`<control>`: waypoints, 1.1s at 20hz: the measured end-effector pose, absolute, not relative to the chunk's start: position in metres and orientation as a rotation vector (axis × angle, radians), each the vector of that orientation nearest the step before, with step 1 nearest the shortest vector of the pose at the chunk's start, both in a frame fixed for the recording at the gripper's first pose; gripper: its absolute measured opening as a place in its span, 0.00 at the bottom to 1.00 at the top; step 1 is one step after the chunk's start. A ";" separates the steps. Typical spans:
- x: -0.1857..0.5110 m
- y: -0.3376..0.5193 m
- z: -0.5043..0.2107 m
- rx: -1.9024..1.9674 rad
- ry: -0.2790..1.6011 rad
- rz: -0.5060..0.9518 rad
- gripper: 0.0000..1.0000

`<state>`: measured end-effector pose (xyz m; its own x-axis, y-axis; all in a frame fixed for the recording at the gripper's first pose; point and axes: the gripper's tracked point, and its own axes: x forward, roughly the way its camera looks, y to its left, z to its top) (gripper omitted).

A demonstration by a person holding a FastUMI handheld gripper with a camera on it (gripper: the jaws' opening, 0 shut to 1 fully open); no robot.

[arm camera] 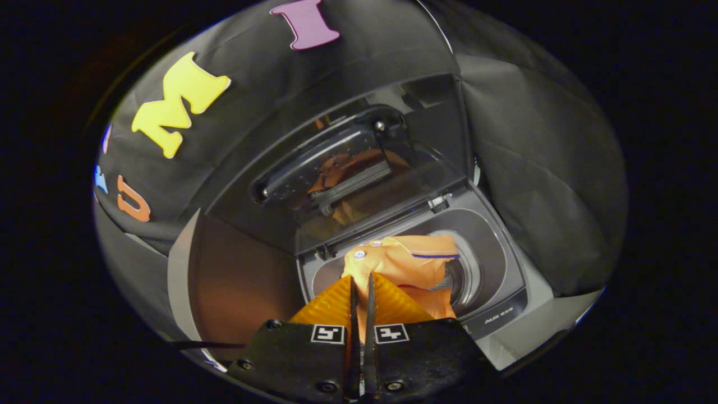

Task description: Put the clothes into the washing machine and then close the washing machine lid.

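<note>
Gripper (362, 286): nearest thing in the scene; its two fingers are pressed almost together, only a thin slit between them, with a fold of the orange shirt pinched in that slit.
Fingertips (371, 283): they end at the near edge of the cloth, just below the collar.
Orange shirt (412, 264): hanging from the fingers over the washing machine's round opening; collar with white buttons to the left, a dark stripe along the sleeve edge to the right, lower part dropping into the drum.
Drum opening (468, 275): just beyond and right of the fingers, partly covered by the shirt; its bright ring shows on the right.
Washing machine (507, 303): grey top-loader, top deck around the opening, dark control strip along the near right edge.
Side panel (235, 286): brownish reflective surface to the left of the machine's opening.
Washing machine lid (359, 174): open, standing up behind the opening on hinges at the far edge; its dark glass reflects the shirt in orange.
Booth wall (527, 185): black cloth, farthest back, wrapping left and right.
</note>
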<state>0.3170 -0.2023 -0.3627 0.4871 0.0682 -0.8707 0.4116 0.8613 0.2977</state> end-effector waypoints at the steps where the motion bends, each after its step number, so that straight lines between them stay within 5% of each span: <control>1: 0.318 -0.202 -0.369 0.511 1.058 -0.222 0.06; 15: 0.331 -0.208 -0.455 0.456 1.166 -0.374 0.08; 20: 0.339 -0.206 -0.456 0.459 1.152 -0.367 0.14; 22: 0.335 -0.205 -0.450 0.414 1.155 -0.362 0.29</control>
<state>0.3353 -0.2047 -0.4496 0.3620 -0.0628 -0.9301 0.4791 0.8684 0.1278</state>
